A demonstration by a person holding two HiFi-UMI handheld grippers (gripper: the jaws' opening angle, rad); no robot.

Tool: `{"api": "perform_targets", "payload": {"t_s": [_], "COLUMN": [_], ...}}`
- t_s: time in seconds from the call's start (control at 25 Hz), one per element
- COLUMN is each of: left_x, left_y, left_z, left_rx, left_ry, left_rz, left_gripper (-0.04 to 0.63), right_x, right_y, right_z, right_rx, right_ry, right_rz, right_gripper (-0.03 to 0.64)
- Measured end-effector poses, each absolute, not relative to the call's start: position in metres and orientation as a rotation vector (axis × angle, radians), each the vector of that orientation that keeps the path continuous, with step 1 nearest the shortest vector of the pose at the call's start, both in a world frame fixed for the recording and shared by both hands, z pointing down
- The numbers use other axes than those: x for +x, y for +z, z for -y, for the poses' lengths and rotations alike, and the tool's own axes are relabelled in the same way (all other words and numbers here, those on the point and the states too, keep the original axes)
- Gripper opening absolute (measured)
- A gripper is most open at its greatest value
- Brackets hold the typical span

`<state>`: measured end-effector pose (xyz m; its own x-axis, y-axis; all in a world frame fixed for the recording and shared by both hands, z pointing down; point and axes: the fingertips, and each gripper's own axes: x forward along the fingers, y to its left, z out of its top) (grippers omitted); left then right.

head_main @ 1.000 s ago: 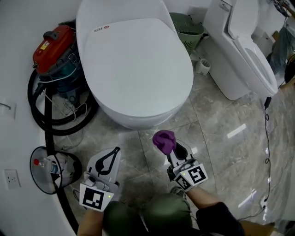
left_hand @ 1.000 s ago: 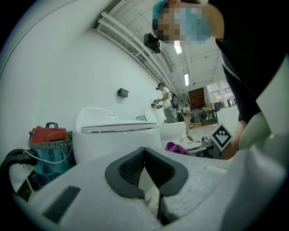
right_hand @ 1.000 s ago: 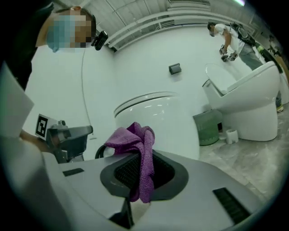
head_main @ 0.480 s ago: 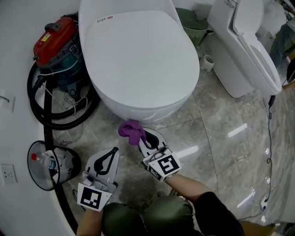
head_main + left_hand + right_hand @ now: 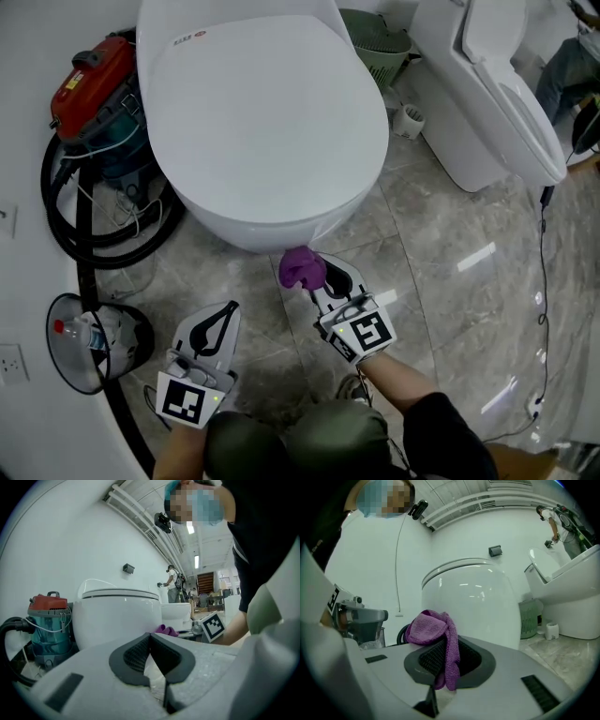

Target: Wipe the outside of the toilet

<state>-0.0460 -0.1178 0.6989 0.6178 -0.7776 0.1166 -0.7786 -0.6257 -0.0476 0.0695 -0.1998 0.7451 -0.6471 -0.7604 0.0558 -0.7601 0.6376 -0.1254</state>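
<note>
A white toilet (image 5: 267,122) with its lid down fills the upper middle of the head view; it also shows ahead as the toilet (image 5: 473,604) and toilet (image 5: 117,613) in the two gripper views. My right gripper (image 5: 319,277) is shut on a purple cloth (image 5: 301,267), held just below the front of the bowl. The cloth (image 5: 436,639) bunches up over the jaws. My left gripper (image 5: 217,326) hovers low over the floor at the lower left, shut and holding nothing; in its own view the left gripper (image 5: 151,637) shows jaws pressed together.
A red and teal vacuum cleaner (image 5: 94,103) with a black hose (image 5: 89,239) stands left of the toilet. A wire bin (image 5: 89,342) holds a bottle at the lower left. A second toilet (image 5: 487,94), a green basket (image 5: 380,47) and a cable (image 5: 542,281) lie to the right.
My right gripper with the purple cloth swung left toward the bowl's front, then shifted back right a little. The left gripper stayed put.
</note>
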Motion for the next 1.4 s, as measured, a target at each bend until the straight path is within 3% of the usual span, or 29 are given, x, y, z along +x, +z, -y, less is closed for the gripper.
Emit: {"api": "perform_targets", "payload": {"t_s": [0.72, 1.04, 1.4], "left_x": [-0.017, -0.017, -0.021], "left_y": [0.709, 0.705, 0.708], "left_z": [0.112, 0.110, 0.110], "left_rx": [2.866, 2.883, 2.875], "left_ry": [0.262, 0.245, 0.245], "left_rz": [1.241, 1.238, 1.243], "left_gripper": [0.003, 0.003, 0.003], "right_x": [0.221, 0.237, 0.227], "right_y": [0.771, 0.782, 0.777], "right_z": [0.318, 0.341, 0.273], "right_rx": [-1.860, -1.985, -1.922], "right_ry": [-0.331, -0.407, -0.350], "right_rz": [-2.489, -2.402, -2.463], "right_gripper": [0.042, 0.041, 0.041]}}
